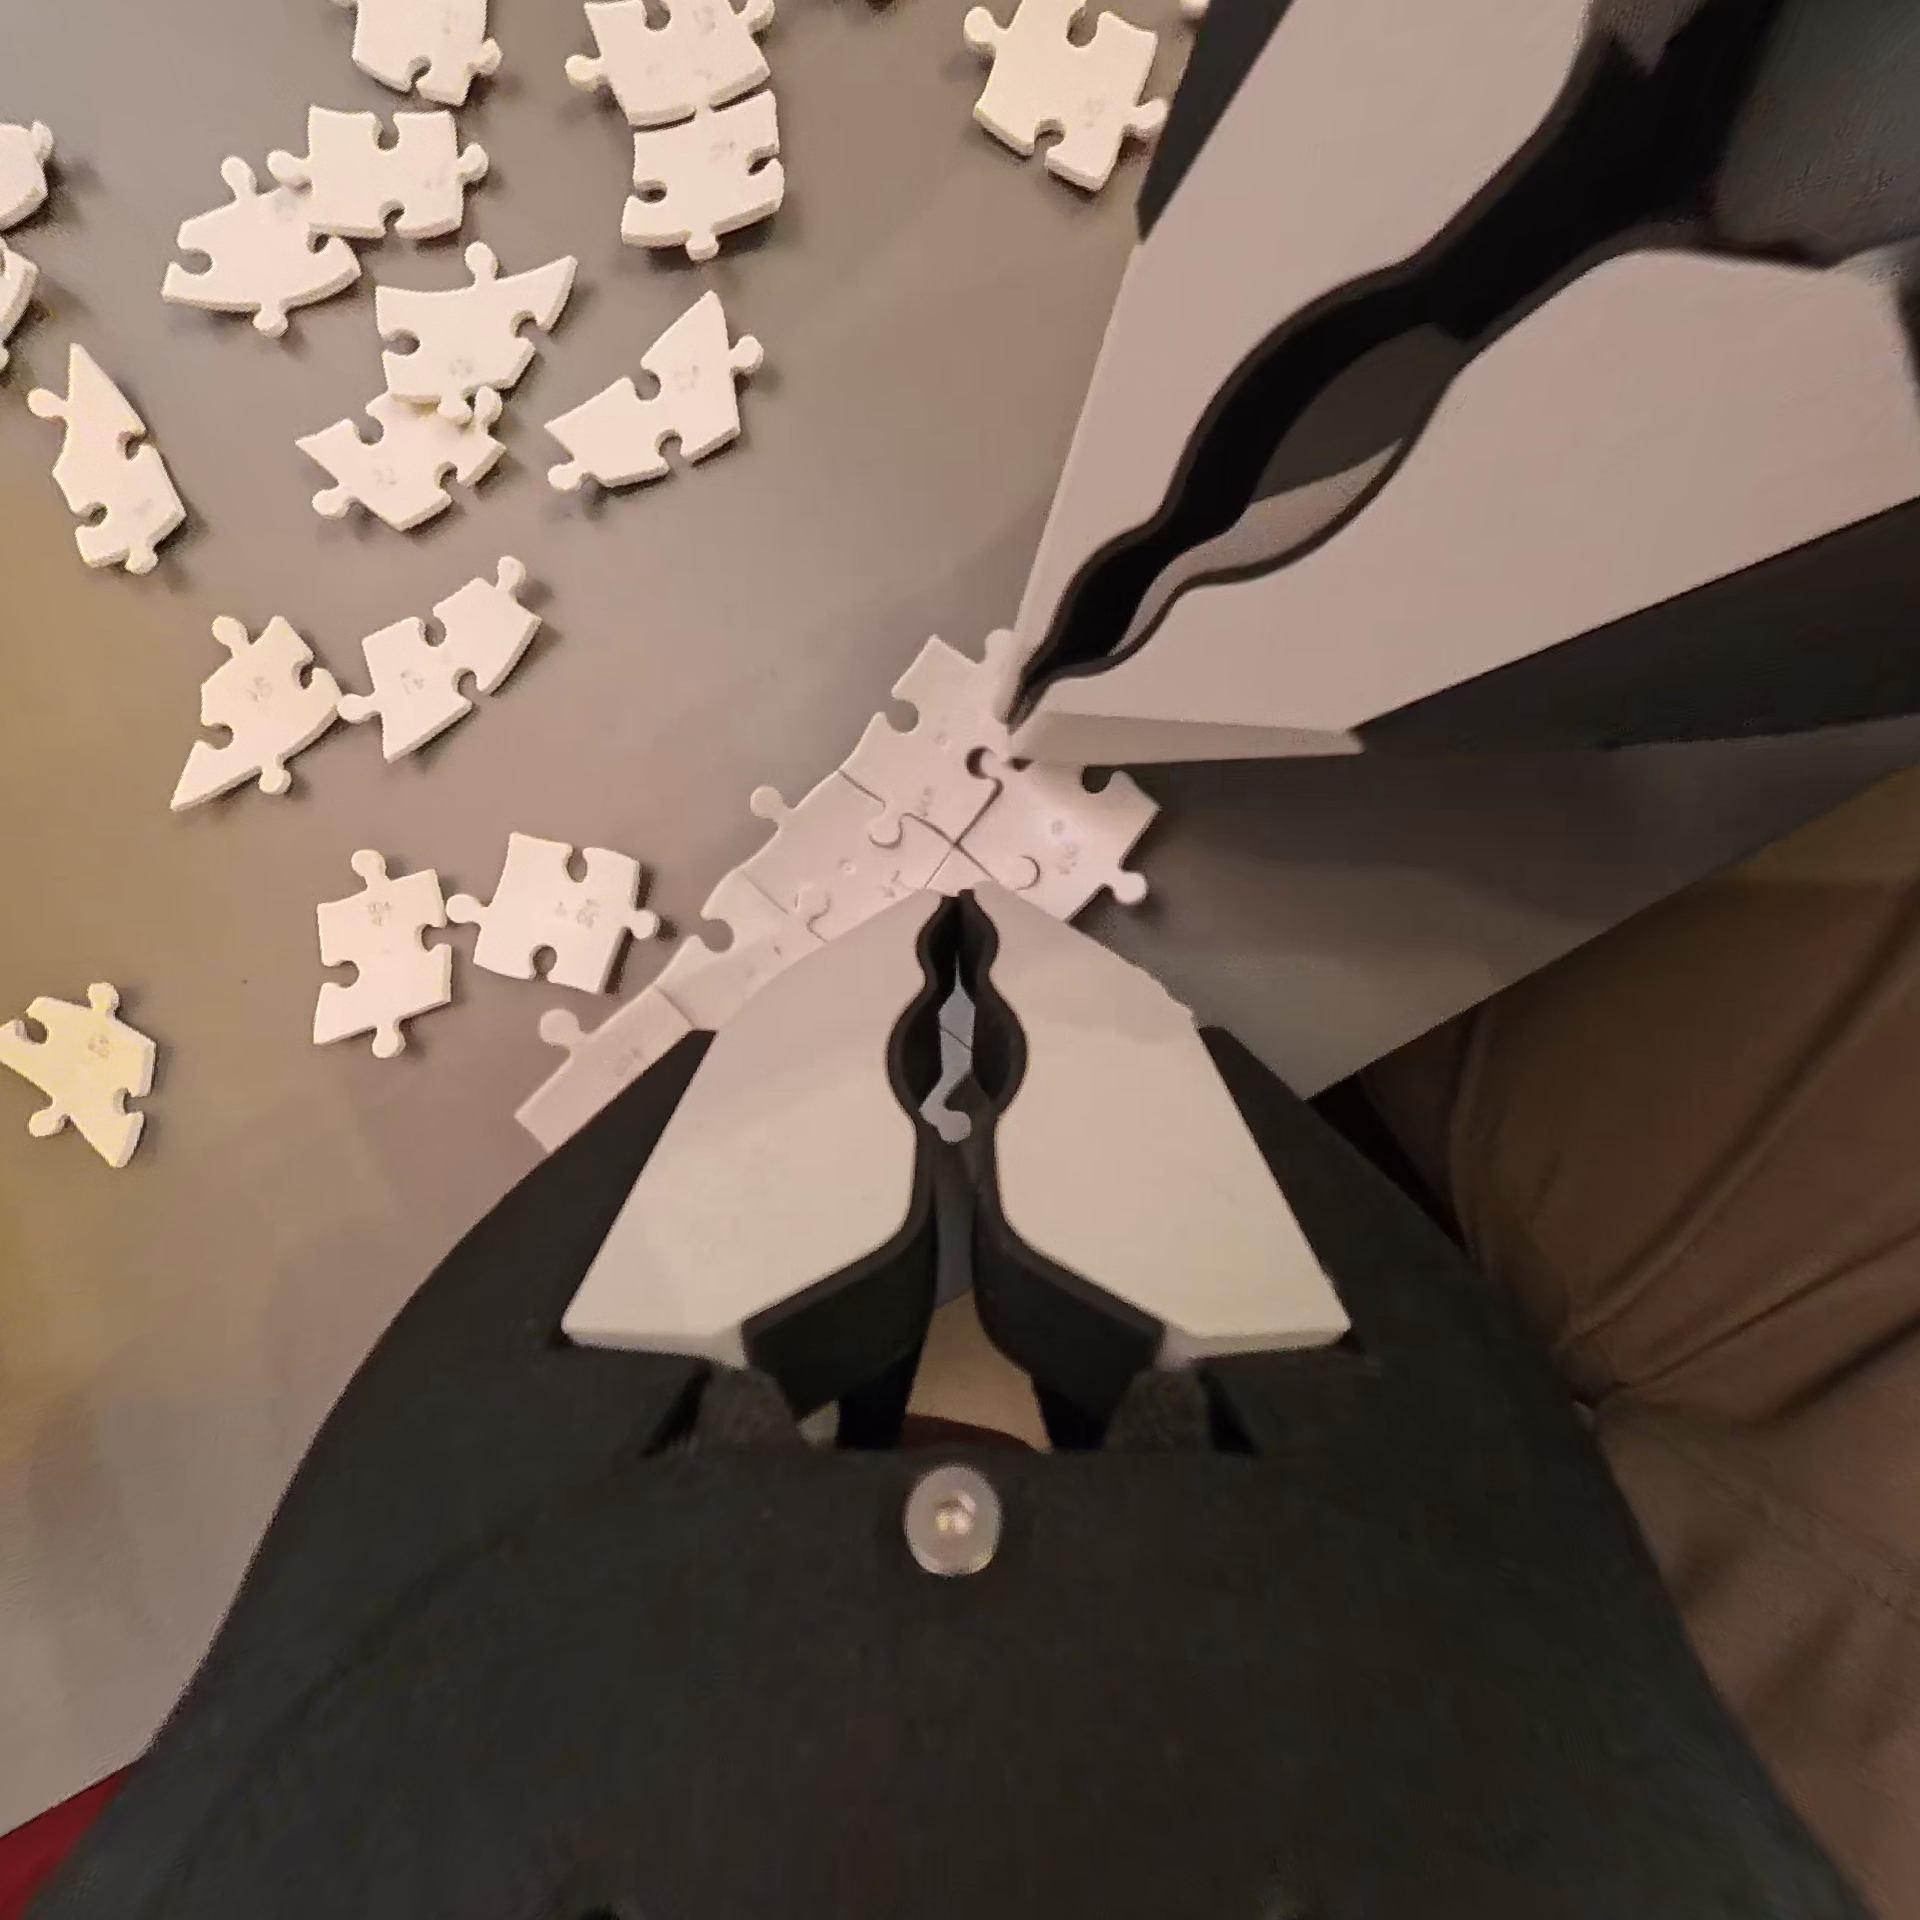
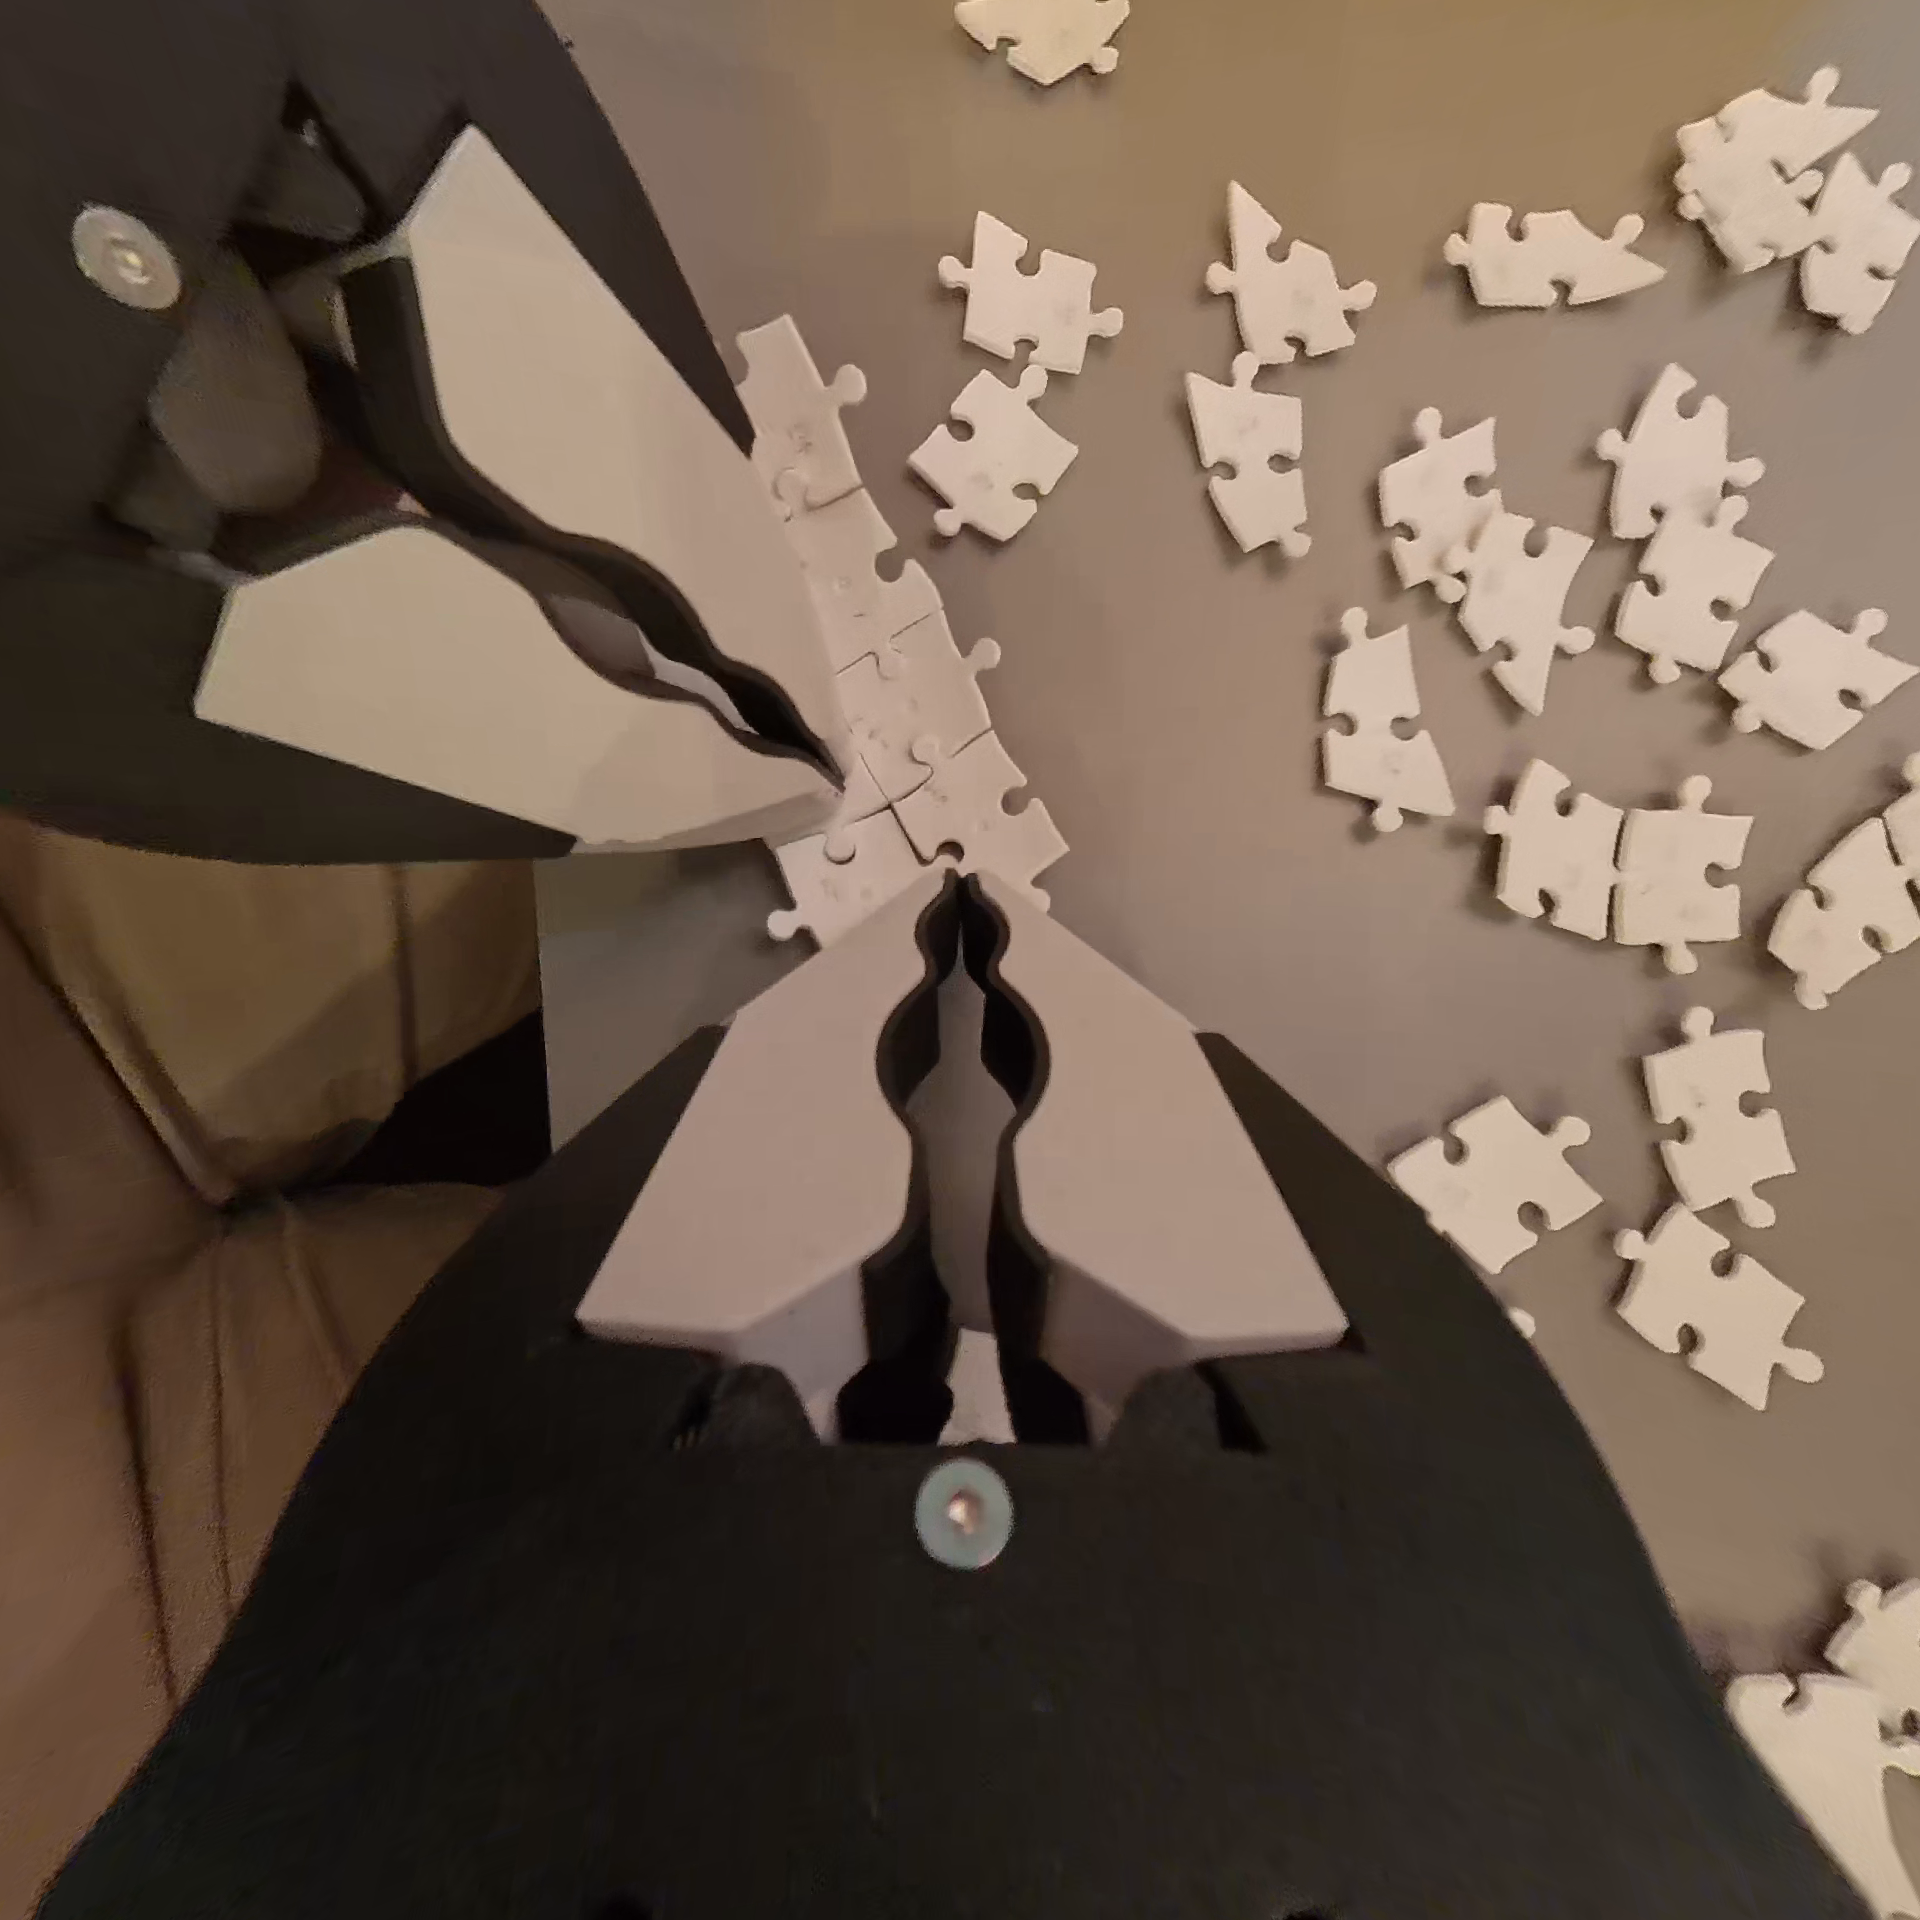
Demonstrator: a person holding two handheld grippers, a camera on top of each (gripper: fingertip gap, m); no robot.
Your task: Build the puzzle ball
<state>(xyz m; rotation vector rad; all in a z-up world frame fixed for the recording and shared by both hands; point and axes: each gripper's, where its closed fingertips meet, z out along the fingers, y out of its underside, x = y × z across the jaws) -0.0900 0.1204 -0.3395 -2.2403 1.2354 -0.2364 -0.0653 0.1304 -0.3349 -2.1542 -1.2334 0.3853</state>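
Both grippers (image 1: pixel 958 900) (image 2: pixel 958 881) — pinching joined strip (image 1: pixel 914 821)

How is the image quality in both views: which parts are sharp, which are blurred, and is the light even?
Left wrist view: joined strip of pieces sharp; right gripper slightly smeared at upper right; yellowish light on the table at left. Right wrist view: loose pieces soft, left gripper blurred toward its base; straight edges bend near borders.

A flat grey table top (image 1: pixel 727 582) was seen filling most of both views, lit warmly, with a yellowish cast toward its lower left part in the left wrist view. Beyond the table's edge, a brown cushioned surface (image 1: pixel 1662 1195) with stitched seams was shown, also visible in the right wrist view (image 2: pixel 208 1299).
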